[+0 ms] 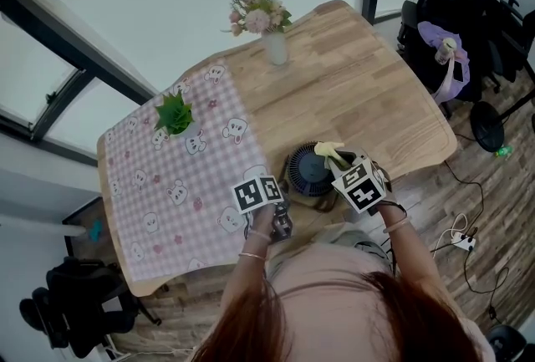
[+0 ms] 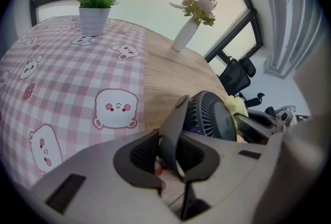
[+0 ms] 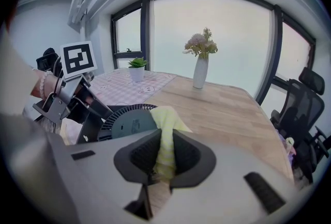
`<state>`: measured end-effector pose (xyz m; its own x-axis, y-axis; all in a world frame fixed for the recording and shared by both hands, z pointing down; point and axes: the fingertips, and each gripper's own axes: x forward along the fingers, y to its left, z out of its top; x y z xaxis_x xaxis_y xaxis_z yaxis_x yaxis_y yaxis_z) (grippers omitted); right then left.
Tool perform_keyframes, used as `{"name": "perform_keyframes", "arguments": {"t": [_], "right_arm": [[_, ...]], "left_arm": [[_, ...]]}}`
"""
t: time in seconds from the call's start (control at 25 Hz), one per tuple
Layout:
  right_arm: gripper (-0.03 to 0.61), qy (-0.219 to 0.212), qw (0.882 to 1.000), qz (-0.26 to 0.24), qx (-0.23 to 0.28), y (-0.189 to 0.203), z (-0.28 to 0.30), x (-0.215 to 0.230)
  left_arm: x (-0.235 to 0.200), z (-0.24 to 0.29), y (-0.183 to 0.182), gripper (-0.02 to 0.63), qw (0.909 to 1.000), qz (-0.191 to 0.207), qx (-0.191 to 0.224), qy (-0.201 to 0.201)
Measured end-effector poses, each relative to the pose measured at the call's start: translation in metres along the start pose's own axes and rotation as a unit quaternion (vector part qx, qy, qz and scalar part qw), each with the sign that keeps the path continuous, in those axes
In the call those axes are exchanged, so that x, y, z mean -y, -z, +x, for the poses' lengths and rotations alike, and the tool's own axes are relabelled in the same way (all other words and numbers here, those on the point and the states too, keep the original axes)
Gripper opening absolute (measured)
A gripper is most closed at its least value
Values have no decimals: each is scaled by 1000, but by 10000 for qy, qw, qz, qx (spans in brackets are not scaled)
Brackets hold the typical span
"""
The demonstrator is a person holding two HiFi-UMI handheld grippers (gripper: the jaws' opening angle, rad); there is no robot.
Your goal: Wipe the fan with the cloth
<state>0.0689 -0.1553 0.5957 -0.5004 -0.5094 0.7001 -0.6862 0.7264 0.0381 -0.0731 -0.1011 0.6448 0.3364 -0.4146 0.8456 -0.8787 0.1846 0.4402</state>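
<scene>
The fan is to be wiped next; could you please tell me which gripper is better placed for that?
Right. The right gripper pinches the yellow cloth, which sits right at the fan's grille. The left gripper is clamped on the fan's stand, steadying it, and holds no cloth.

Dark round fan [image 1: 311, 170] tilted upward, yellow cloth [image 1: 328, 150] apparently against its rim
</scene>
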Motion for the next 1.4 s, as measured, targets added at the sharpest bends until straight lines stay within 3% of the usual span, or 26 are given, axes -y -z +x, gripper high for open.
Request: {"name": "perform_keyframes", "arguments": {"t": [1.4], "right_arm": [[51, 178, 9996, 199, -30, 23, -22, -26]], "left_arm": [[-1, 0, 1, 75, 9999, -27, 153, 63]]}}
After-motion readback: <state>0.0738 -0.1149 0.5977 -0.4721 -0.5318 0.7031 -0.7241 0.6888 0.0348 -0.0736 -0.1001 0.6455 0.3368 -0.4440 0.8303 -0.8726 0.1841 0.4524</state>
